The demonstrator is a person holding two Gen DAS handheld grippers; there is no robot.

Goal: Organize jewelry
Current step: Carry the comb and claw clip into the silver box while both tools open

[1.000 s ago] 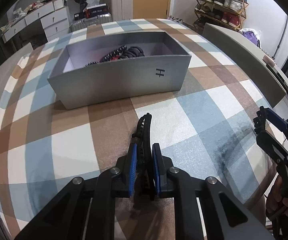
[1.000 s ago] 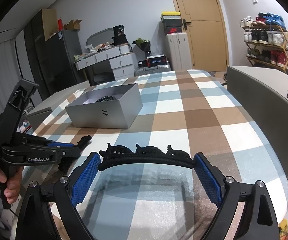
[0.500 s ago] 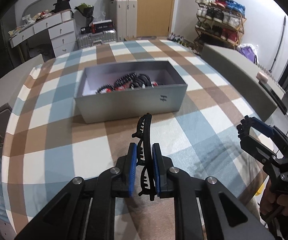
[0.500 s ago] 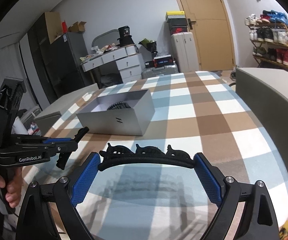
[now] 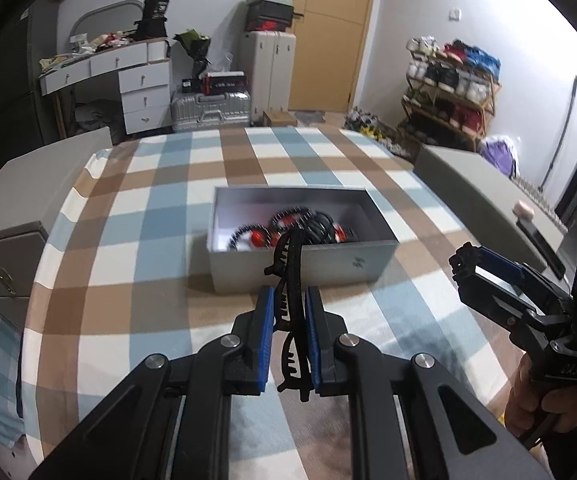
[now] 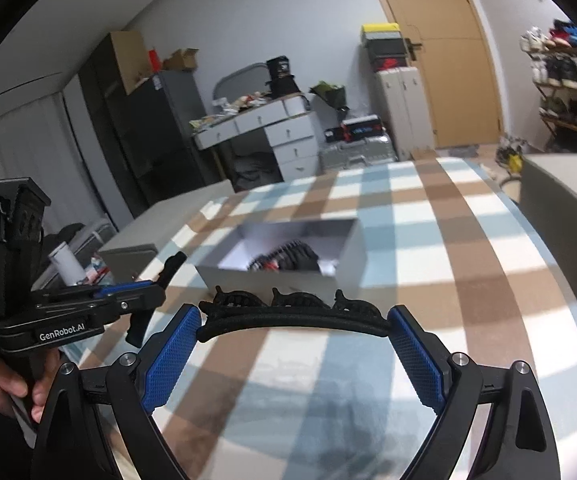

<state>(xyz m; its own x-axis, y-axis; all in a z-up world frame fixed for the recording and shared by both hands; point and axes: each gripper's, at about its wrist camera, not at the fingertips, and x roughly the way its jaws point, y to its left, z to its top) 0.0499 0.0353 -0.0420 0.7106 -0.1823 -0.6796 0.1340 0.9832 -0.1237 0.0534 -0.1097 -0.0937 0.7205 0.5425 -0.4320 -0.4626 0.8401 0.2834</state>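
My left gripper (image 5: 290,304) is shut on a black toothed hair clip (image 5: 291,280), held edge-on above the checked tablecloth, just in front of the grey box (image 5: 308,260). The box holds several black and red hair accessories (image 5: 288,228). My right gripper (image 6: 294,334) is spread wide with a black curved hair clip (image 6: 294,314) spanning between its blue pads (image 6: 170,356); it hovers above the table to the right of the left gripper (image 6: 136,292). The box also shows in the right wrist view (image 6: 288,276).
The table carries a blue, brown and white checked cloth (image 5: 148,240). Grey chair backs stand at the left (image 5: 28,188) and right (image 5: 480,184). Drawers, suitcases and a shoe rack (image 5: 448,80) stand beyond the table.
Both grippers have risen and pulled back from the box with their clips still held. The box now looks smaller and farther, and more of the room shows.
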